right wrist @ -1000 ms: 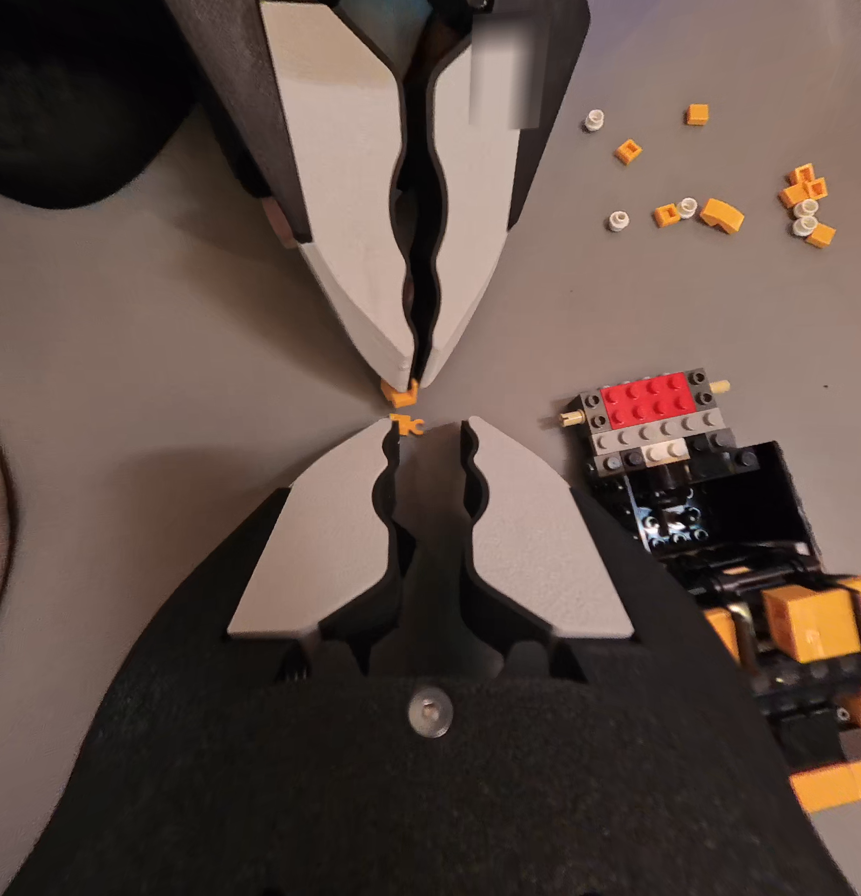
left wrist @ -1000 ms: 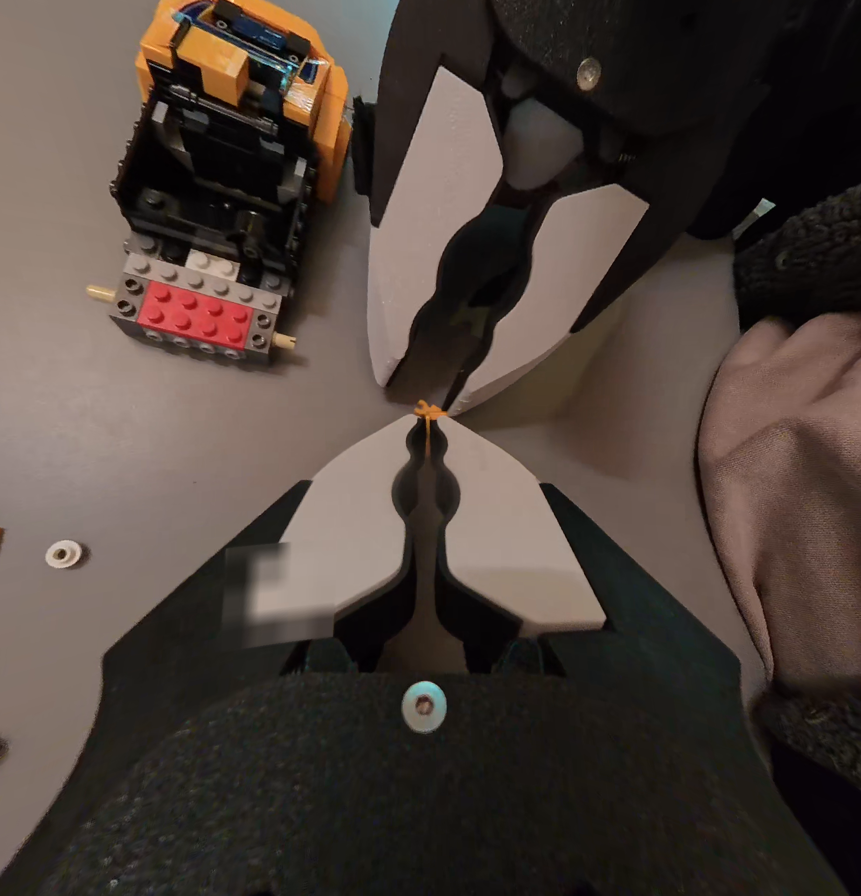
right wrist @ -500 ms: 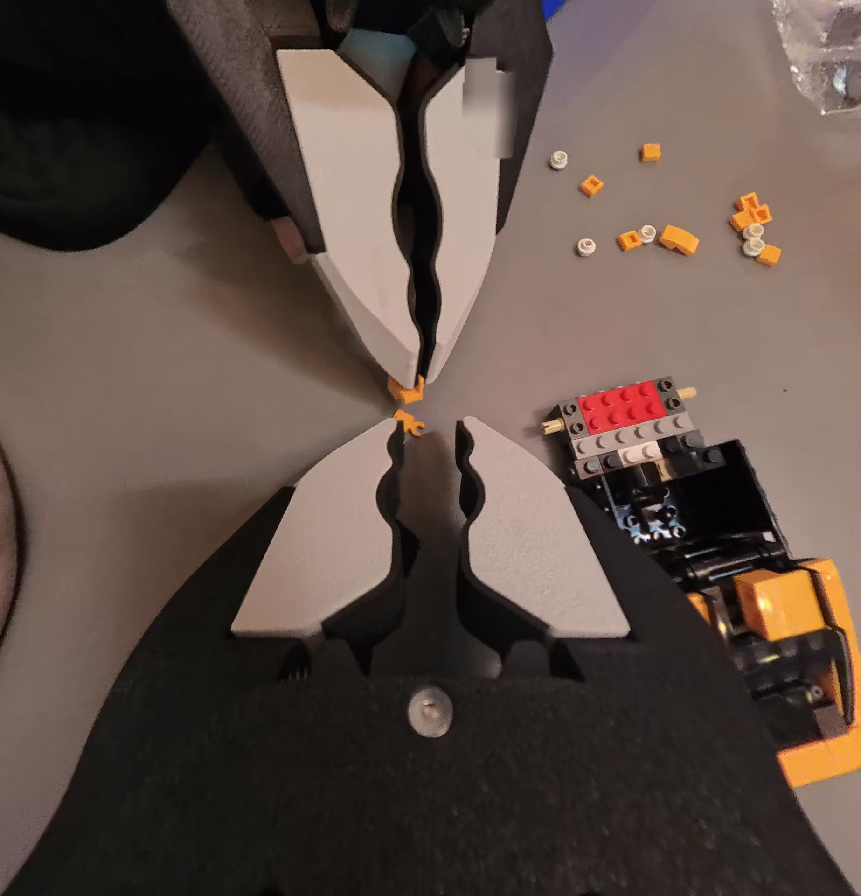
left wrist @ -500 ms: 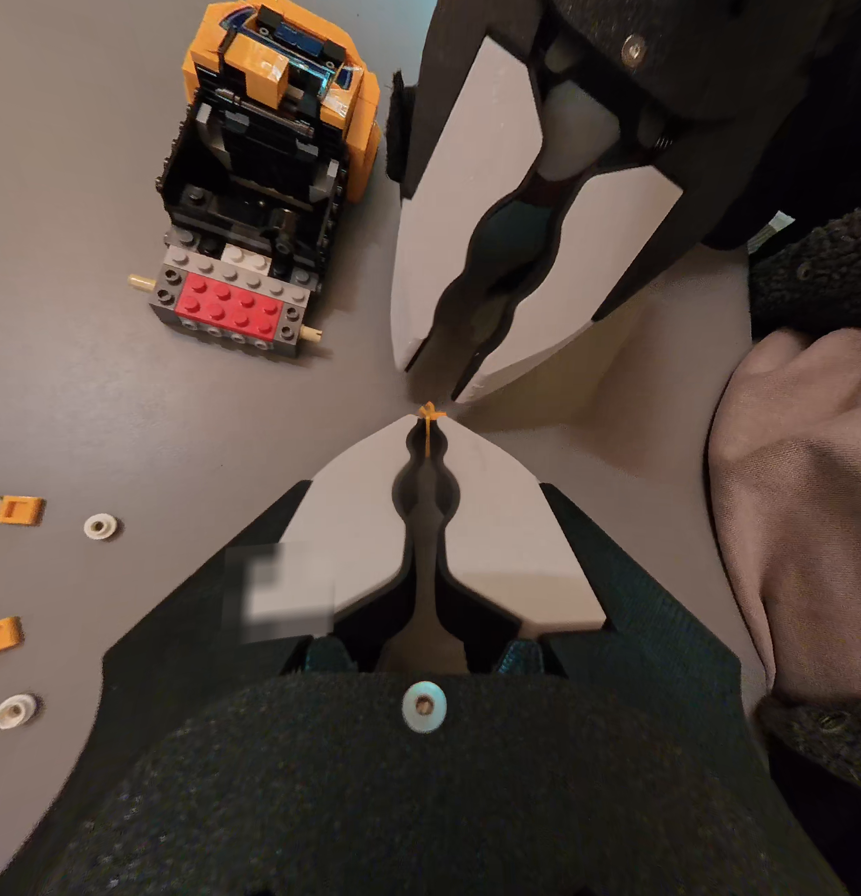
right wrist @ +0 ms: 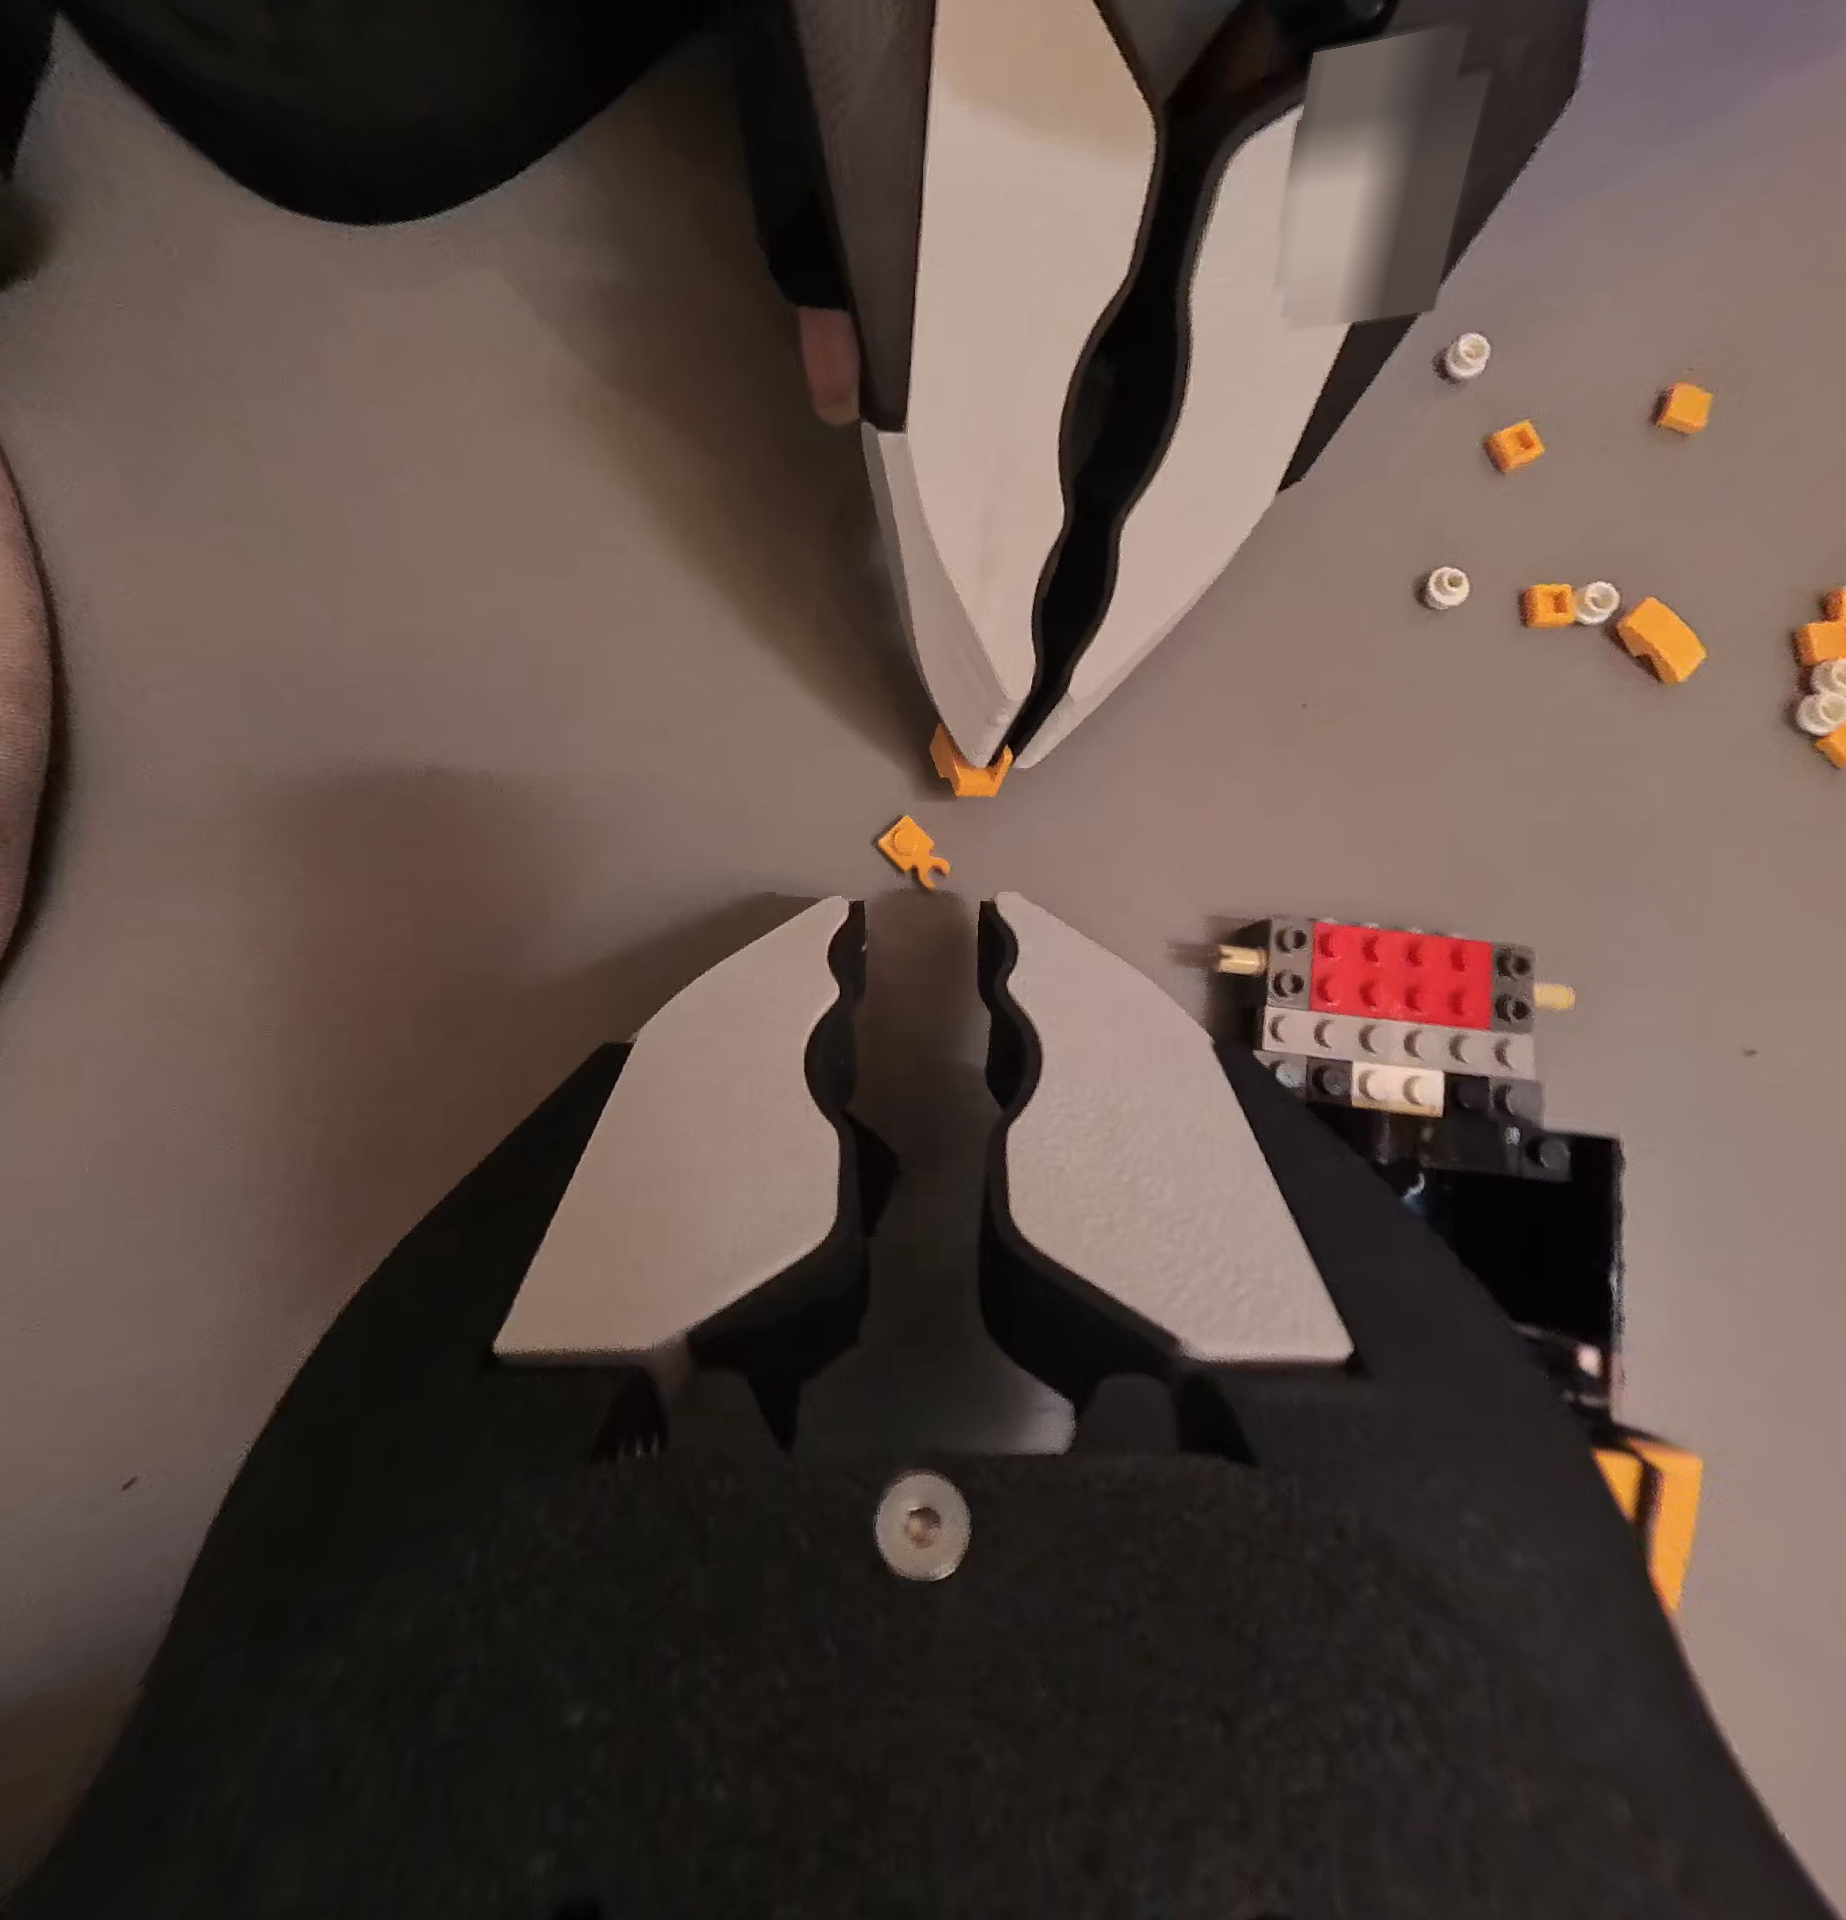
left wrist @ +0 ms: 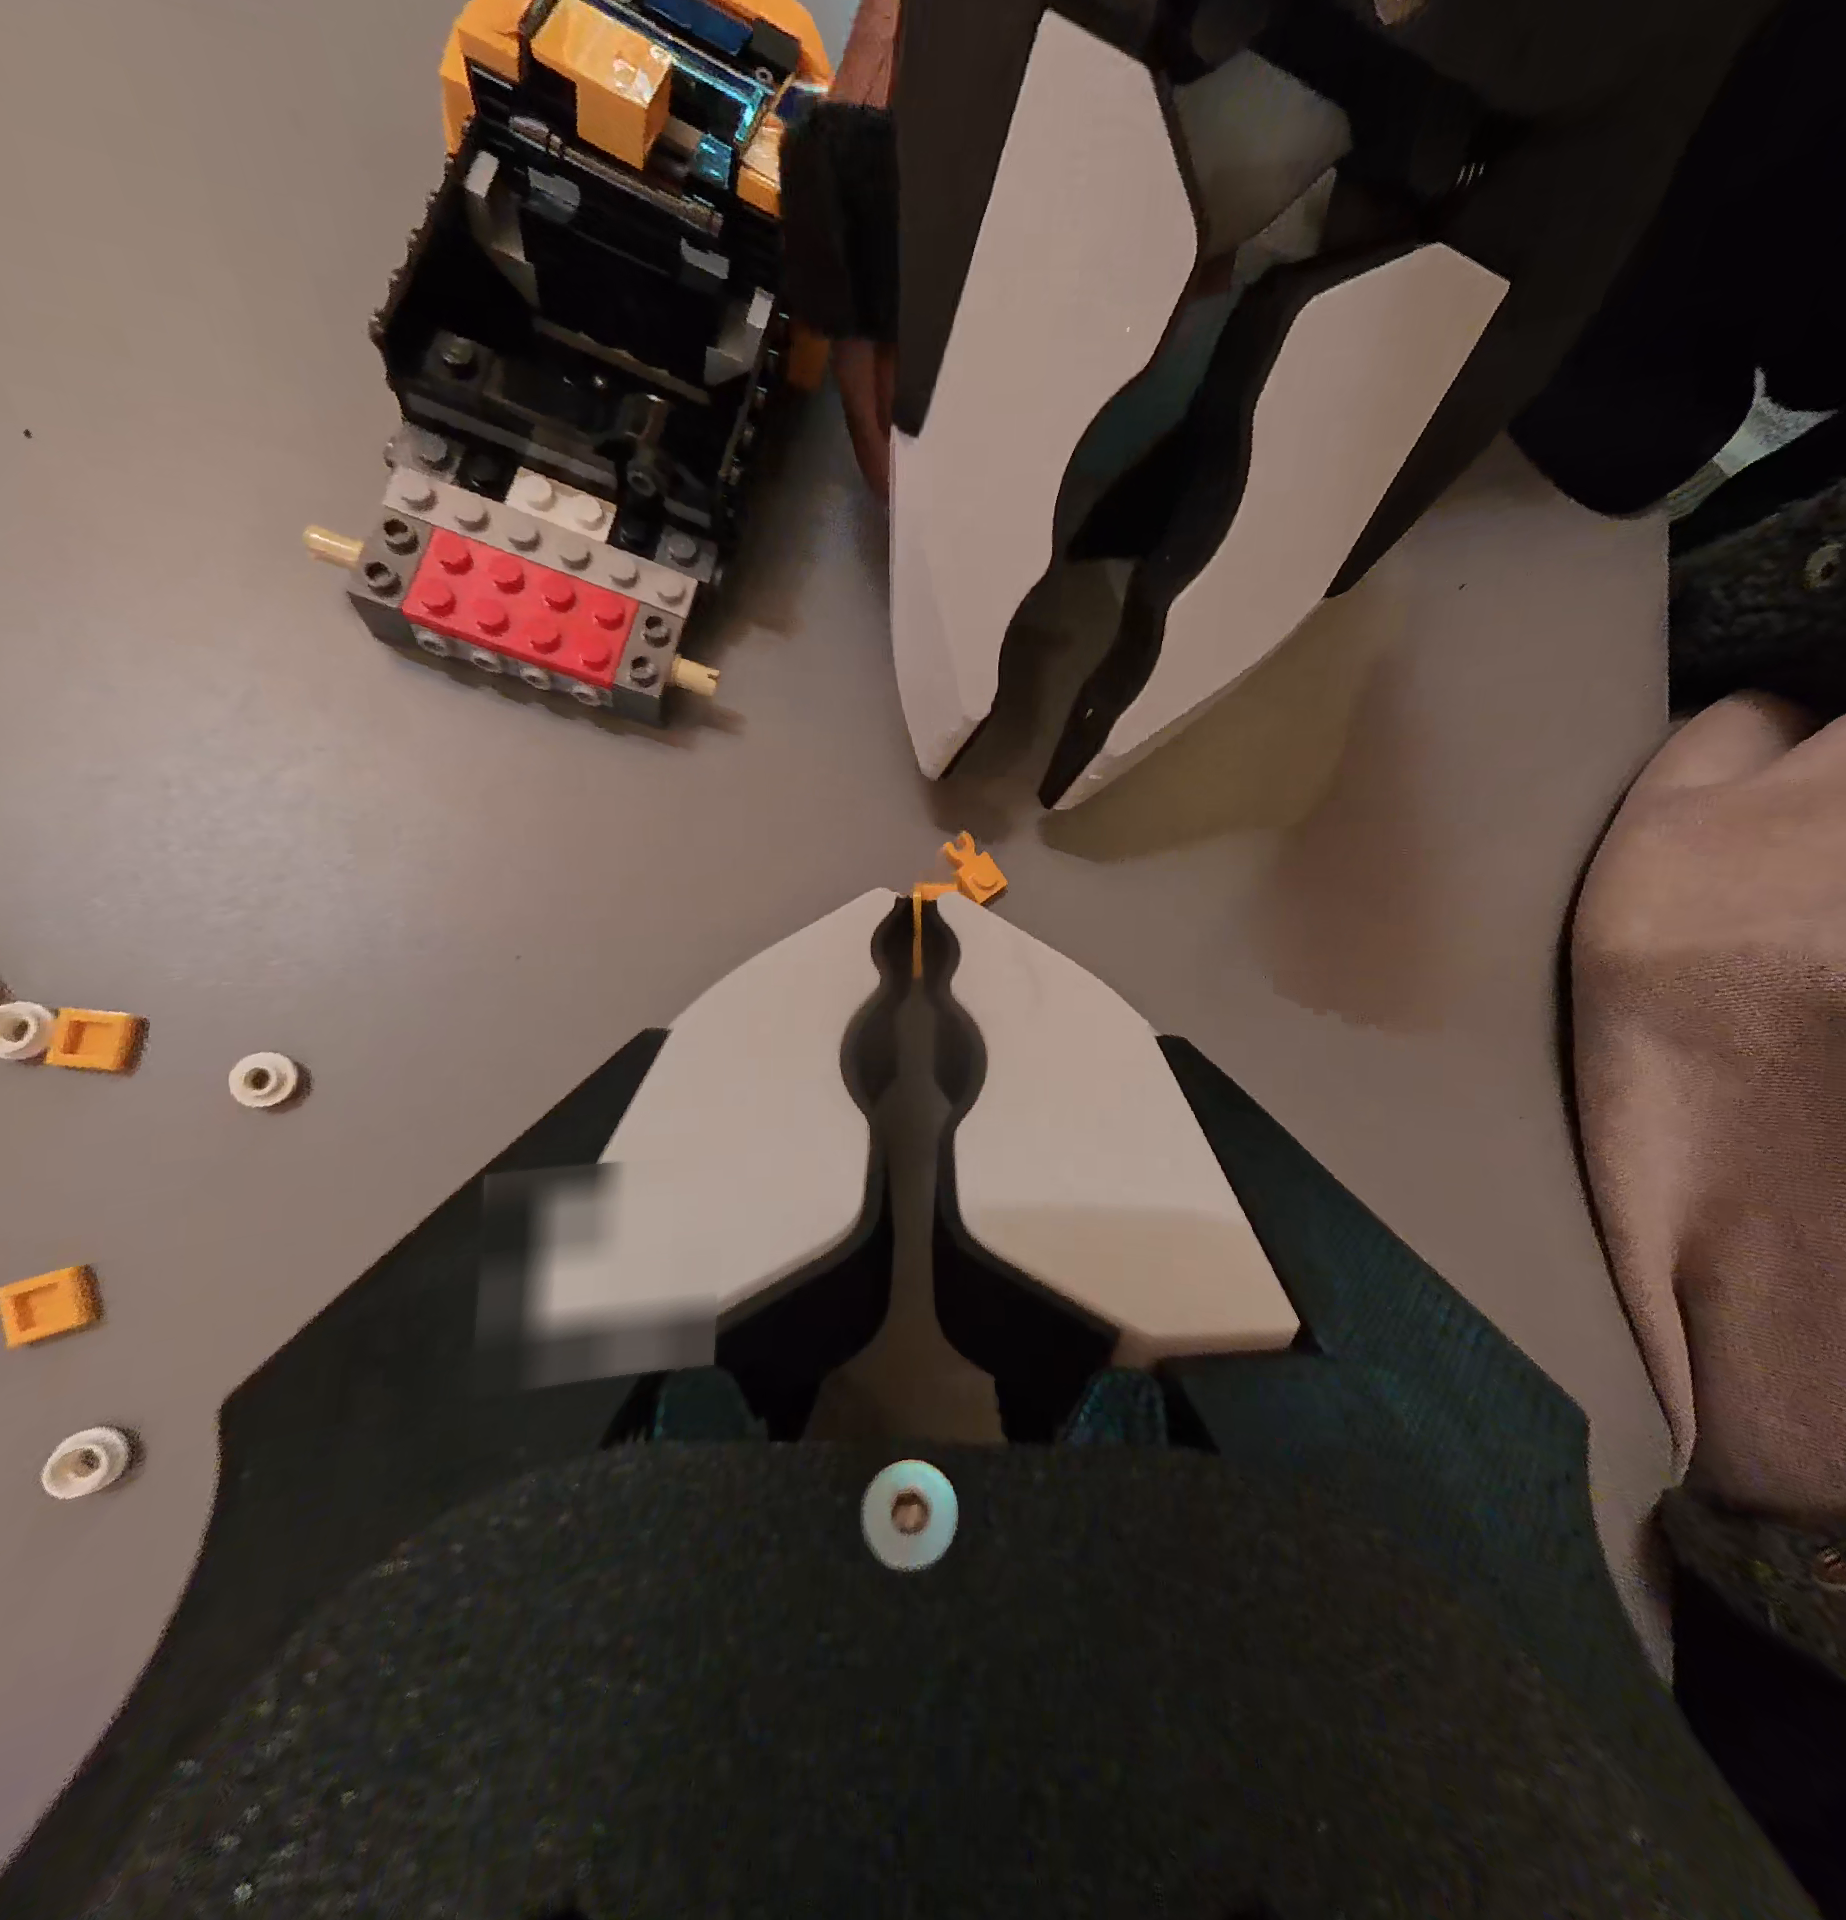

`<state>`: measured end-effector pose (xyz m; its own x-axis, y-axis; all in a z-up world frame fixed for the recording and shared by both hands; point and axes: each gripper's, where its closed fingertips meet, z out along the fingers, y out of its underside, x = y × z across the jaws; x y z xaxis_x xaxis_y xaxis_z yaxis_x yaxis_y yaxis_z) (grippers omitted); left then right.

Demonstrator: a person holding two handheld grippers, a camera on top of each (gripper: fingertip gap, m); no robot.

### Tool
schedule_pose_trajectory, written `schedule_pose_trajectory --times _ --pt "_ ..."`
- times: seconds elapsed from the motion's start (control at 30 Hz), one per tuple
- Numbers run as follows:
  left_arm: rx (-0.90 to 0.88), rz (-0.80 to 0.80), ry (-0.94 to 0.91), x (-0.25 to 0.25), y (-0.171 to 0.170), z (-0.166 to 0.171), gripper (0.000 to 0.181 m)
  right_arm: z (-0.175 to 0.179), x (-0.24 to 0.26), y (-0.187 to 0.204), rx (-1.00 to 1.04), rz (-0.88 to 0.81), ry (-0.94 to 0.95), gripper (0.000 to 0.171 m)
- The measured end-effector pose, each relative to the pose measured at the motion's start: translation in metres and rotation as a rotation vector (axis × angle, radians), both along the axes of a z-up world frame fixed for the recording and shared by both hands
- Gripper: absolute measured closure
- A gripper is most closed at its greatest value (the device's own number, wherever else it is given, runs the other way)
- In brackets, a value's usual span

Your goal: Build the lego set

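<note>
The orange clip plate (right wrist: 911, 844) lies loose on the surface (right wrist: 431, 644), at 12 o'clock from the released right gripper (right wrist: 921, 906), while the left gripper (left wrist: 917, 902) is clenched on an orange piece (right wrist: 969, 771); a fast regrasp could flick the plate away.

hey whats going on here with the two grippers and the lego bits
A person is building a lego set with two hand-held grippers. The left gripper is shut on a small orange lego plate. The right gripper is open, and a tiny orange clip plate lies on the grey table between the tips. The half-built black and orange lego vehicle sits alongside, untouched.
</note>
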<state>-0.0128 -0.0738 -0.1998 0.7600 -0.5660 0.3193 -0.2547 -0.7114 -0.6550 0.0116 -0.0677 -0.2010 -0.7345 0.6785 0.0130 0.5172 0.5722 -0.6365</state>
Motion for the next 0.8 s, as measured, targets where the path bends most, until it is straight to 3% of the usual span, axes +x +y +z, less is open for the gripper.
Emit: schedule_pose_trajectory --times 0.8 --pt "-0.030 0.014 -0.022 -0.0023 0.0011 -0.0046 0.180 0.0032 -0.0004 0.0021 0.032 0.065 -0.008 0.147"
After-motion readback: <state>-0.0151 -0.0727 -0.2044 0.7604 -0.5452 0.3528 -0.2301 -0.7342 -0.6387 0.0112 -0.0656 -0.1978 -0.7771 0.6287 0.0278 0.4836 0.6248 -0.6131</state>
